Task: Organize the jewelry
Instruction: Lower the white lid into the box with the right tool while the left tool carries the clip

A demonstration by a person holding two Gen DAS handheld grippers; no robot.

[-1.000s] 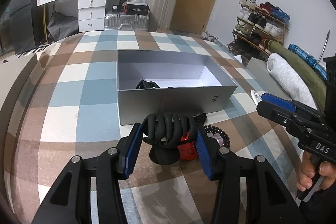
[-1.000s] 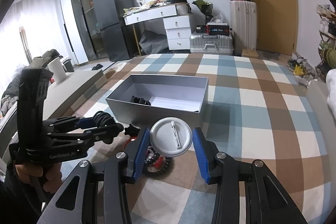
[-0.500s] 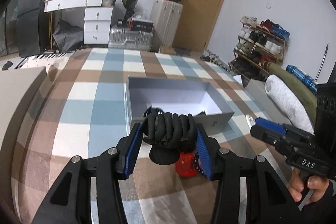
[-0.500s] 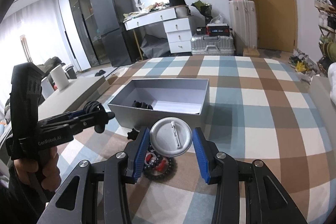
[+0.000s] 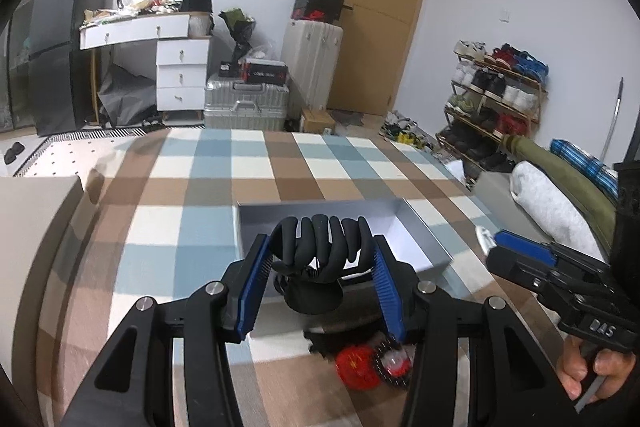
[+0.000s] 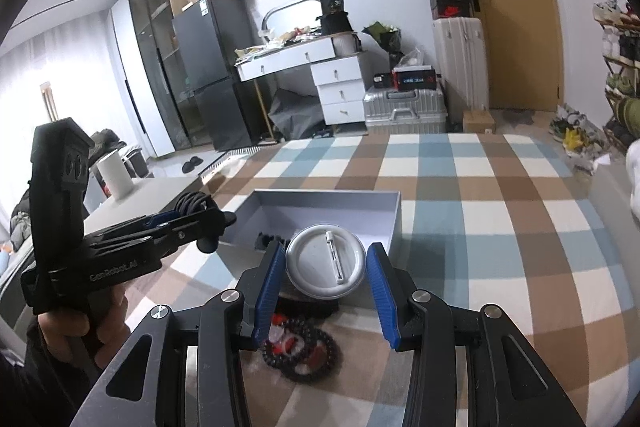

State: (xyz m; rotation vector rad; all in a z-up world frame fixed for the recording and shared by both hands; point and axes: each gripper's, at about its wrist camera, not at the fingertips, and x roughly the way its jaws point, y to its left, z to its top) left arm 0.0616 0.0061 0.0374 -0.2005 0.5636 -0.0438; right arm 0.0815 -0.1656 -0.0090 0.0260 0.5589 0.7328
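Left gripper (image 5: 318, 277) clamping black claw clip (image 5: 320, 243), hovering at grey box's (image 5: 424, 251) 6 o'clock rim | right gripper (image 6: 326, 277) pinching round pin badge (image 6: 326, 267) edge-on | risk: badge slipping, landing on bead bracelets (image 6: 304, 351) beneath.

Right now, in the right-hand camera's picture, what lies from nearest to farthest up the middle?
Black bead bracelet → round silver pin-back badge held in the right gripper → open grey box → silver ribbed suitcase.
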